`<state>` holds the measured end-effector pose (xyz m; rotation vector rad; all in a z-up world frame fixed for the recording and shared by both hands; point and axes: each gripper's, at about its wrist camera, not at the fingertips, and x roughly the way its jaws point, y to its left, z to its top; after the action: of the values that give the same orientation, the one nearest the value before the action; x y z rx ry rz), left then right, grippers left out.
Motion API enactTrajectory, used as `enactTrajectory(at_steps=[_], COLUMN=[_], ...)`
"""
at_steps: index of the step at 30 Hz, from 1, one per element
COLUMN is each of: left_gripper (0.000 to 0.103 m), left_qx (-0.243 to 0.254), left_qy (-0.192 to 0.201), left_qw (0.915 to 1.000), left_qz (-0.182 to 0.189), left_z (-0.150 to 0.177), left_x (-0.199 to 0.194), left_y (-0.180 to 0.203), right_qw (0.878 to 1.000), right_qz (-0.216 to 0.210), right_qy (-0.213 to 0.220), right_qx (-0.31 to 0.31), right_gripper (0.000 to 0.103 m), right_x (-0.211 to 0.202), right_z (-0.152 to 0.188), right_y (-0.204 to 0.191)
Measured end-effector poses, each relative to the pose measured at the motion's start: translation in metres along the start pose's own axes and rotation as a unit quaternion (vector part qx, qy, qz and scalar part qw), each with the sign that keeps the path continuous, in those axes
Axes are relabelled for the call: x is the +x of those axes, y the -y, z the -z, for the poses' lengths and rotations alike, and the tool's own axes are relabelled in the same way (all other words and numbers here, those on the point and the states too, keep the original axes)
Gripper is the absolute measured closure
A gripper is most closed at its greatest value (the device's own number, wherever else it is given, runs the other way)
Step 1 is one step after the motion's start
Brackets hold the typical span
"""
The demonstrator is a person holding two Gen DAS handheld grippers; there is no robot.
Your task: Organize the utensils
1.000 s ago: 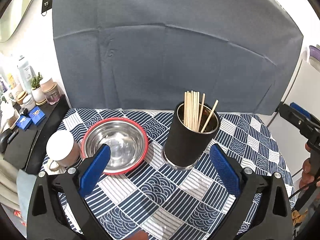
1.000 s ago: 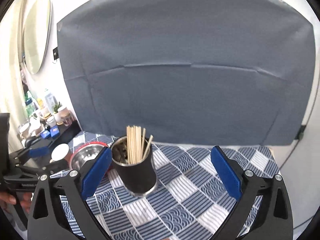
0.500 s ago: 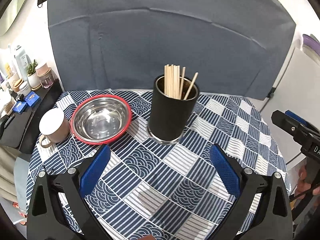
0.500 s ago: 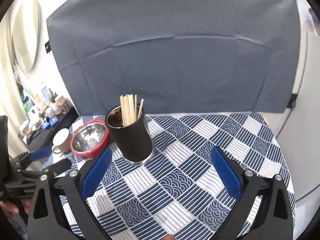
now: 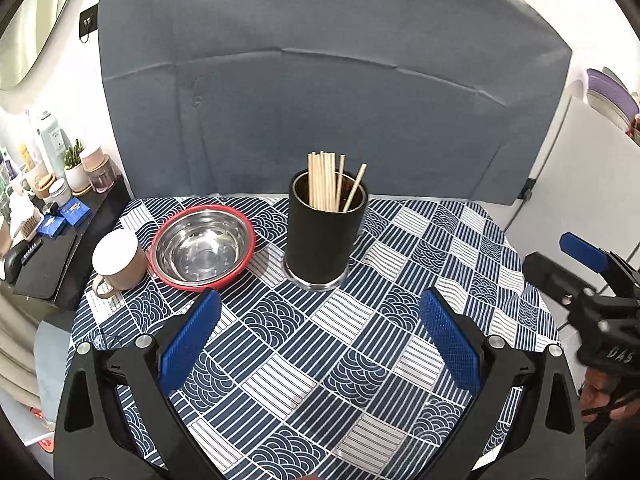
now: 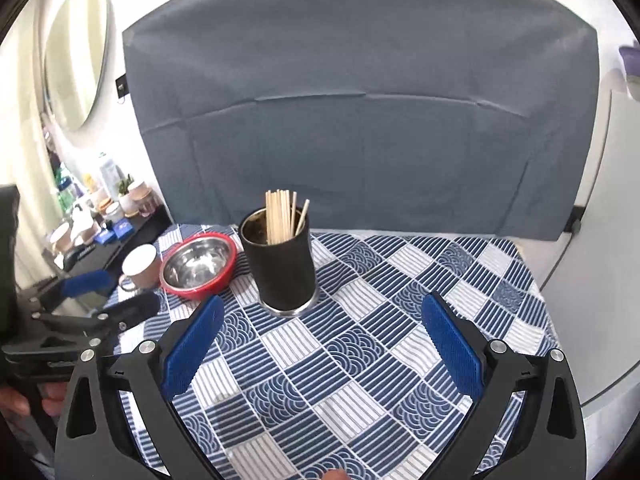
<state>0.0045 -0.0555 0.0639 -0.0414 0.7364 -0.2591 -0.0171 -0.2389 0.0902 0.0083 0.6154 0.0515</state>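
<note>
Table: a blue-and-white patterned cloth covers it, with a grey backdrop behind.
Holder: a black cup stands upright at the centre-back of the table, on the cloth.
Chopsticks: a bundle of pale wooden sticks stands inside the holder; two lean to the right.
Bowl: a steel bowl with a red rim sits just left of the holder, empty.
Mug: a pinkish mug stands just left of the bowl, close to it; whether they touch is unclear.
Left gripper: held above the near half of the table, pointing at the holder; jaws spread wide, nothing between them.
Right gripper: held likewise above the near table; jaws spread wide and empty.
Left view only: the right gripper's black body and blue pad enter at the right edge; fingers of a hand show beneath it.
Right view only: the left gripper enters at the left edge, near the mug, its blue pads apart; a hand grips it from below. A round mirror hangs on the left wall.
Both views: a side shelf cluttered with jars and bottles stands left of the table.
</note>
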Motion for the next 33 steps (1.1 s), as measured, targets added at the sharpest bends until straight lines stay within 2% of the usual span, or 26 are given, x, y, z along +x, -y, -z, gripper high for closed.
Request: enactTrajectory(at_steps=[7,15,33], left_gripper=[0.006,0.006,0.006], left_qx=[0.004,-0.003,-0.028], left_qy=[0.016,0.006,-0.001], left_qw=[0.9998,1.0,0.9995], left_qz=[-0.01,-0.004,-0.015], left_z=[0.014,0.022,0.032], left_x=[-0.013,-0.016,-0.017], left_y=[0.009,0.007,-0.005], right_qw=[1.0,1.0,0.999], right_qz=[-0.013,-0.004,0.012], right_qy=[-0.017,-0.019,-0.038], right_qx=[0.02,0.008,0.029], right_gripper=[0.008,0.008,0.008], right_x=[-0.005,-0.008,-0.009], right_z=[0.013,0.02,0.03], right_y=[-0.001,-0.007,0.0])
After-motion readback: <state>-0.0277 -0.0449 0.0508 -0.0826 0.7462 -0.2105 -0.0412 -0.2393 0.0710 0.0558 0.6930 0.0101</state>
